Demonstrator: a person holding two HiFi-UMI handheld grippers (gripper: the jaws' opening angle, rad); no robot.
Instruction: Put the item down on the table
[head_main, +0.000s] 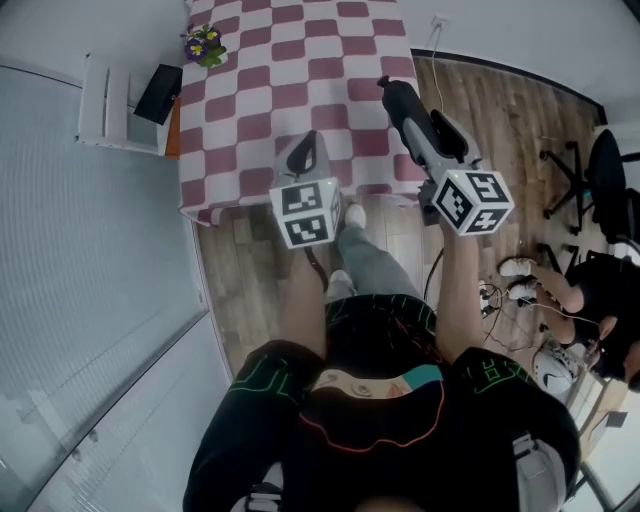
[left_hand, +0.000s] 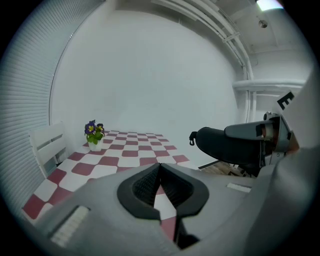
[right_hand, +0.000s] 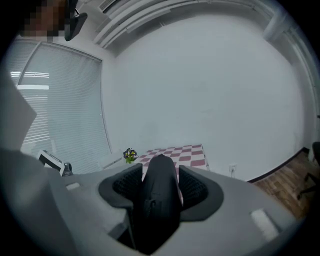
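No legible text, brand, number or sign found in any view. In the head view, the marker cube (head_main: 305, 212) at centre frame and the second marker cube (head_main: 467, 200) to its right carry only black-and-white square patterns, not characters. In the left gripper view, a black angular mark (left_hand: 285, 100) at the right edge is too partial for me to read.

The left forearm (head_main: 300, 295) and right forearm (head_main: 457, 285) reach forward side by side. The left gripper (head_main: 309, 140) points slightly downward, its jaws closed tip to tip and empty. The right gripper (head_main: 410, 115), further ahead, clamps a black item (right_hand: 160, 197).
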